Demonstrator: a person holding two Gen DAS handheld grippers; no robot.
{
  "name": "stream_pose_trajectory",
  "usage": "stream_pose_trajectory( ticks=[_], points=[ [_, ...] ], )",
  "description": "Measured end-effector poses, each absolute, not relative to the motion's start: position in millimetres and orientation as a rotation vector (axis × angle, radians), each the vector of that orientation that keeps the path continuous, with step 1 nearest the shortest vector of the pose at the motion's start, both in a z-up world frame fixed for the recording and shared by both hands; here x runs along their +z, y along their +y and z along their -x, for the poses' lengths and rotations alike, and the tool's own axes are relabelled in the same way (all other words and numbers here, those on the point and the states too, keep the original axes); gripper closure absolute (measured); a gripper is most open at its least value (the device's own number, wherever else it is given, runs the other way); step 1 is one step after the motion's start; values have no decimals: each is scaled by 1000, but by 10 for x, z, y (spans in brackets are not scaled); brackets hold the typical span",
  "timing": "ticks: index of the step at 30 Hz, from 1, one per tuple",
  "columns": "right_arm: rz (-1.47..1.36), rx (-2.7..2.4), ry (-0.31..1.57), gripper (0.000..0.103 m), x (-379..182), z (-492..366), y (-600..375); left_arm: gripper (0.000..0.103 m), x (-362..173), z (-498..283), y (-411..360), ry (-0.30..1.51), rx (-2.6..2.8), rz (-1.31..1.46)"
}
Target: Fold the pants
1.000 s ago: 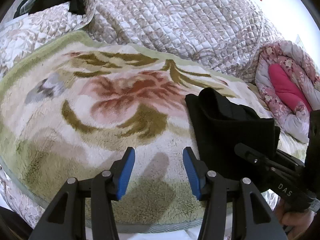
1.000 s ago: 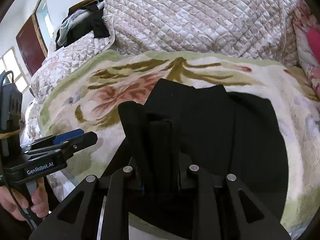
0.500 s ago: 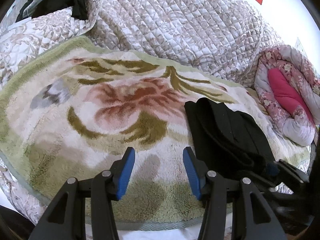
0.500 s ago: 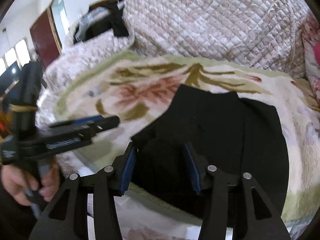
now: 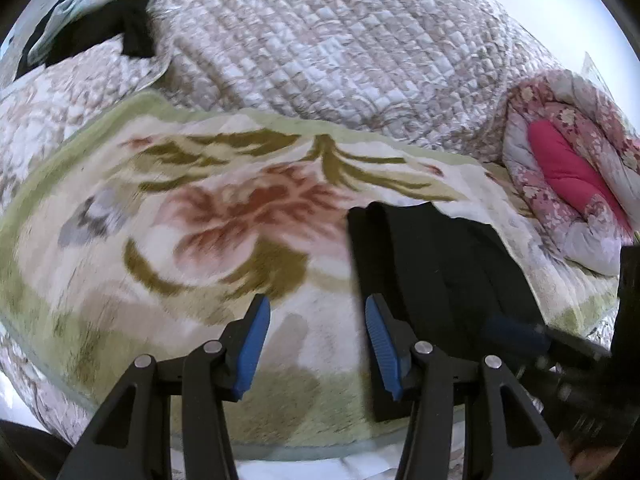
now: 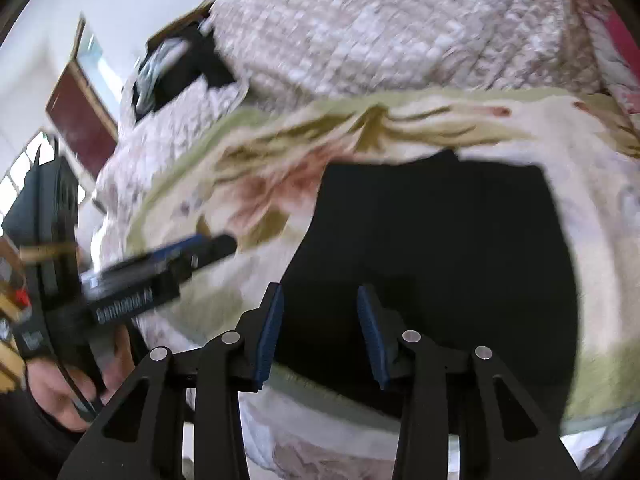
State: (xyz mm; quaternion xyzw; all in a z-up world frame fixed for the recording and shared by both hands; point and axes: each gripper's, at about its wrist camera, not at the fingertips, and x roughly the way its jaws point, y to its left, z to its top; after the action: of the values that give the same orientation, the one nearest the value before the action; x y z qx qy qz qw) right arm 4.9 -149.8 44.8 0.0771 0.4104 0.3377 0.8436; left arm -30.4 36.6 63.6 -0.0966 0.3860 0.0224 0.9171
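Note:
The black pants (image 5: 436, 276) lie folded flat on a floral fleece blanket (image 5: 208, 232), right of centre in the left wrist view and filling the middle of the right wrist view (image 6: 440, 248). My left gripper (image 5: 316, 332) is open and empty above the blanket, just left of the pants' near edge. My right gripper (image 6: 320, 328) is open and empty above the near edge of the pants. The left gripper also shows blurred at the left of the right wrist view (image 6: 192, 252).
A quilted bedspread (image 5: 340, 52) is heaped behind the blanket. A rolled pink floral quilt (image 5: 568, 168) lies at the right. Dark clothes (image 5: 100, 28) are piled at the far left. The bed's front edge (image 6: 320, 412) is right under the grippers.
My right gripper has let go of the pants and opened; the raised fold now lies flat. Both grippers have drawn back a little toward the bed's front edge.

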Motion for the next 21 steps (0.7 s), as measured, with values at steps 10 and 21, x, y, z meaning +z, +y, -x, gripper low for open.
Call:
stream_pose_trajectory(
  ticks=[10, 21],
  points=[
    [-95, 567, 807, 64, 681, -577, -1971, 50, 812, -112, -12, 786, -46, 80],
    [-143, 486, 829, 64, 508, -881, -2304, 50, 618, -503, -277, 827, -92, 34]
  ],
)
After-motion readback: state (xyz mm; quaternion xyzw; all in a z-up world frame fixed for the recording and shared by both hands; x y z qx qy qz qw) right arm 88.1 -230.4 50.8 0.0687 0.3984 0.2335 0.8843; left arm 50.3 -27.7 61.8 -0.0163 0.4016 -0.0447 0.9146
